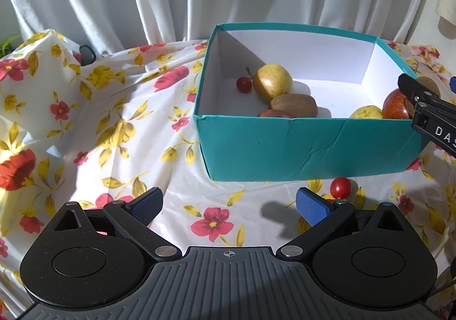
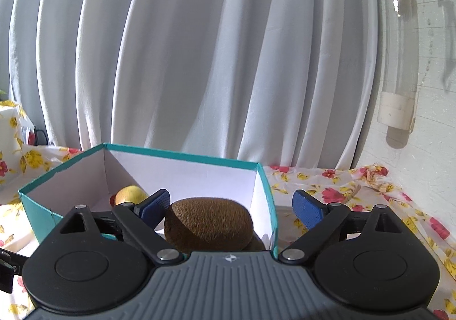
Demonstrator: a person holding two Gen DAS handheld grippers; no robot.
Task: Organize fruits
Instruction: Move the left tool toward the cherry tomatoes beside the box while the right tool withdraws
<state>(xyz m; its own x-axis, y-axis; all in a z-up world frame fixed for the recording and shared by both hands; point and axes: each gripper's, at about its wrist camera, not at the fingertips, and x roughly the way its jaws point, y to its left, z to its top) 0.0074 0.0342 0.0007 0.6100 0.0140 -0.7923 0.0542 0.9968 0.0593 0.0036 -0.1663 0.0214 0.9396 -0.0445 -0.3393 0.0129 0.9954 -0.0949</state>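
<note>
**Kiwi between my open right fingers, at the box's near right corner**

My right hand-held gripper [image 2: 230,207] is spread wide, clamping nothing. The kiwi [image 2: 209,223] sits close ahead between the fingers, long axis lying left-right, inside the teal box [image 2: 266,177]. My left hand-held gripper [image 1: 229,204] hangs open; a cherry tomato [image 1: 340,187] waits on the tabletop [image 1: 222,194], just right of it.

The only readable lettering is the white capitals "DAS" on the black body of the right gripper [image 1: 436,117], where it enters the left wrist view at the right edge; the frame border cuts the word off after the S, so the rest cannot be read. Each gripper's grey ribbed housing carries a small white crosshair mark at its centre, a sign and not a text. No other label, brand or number is legible.
</note>
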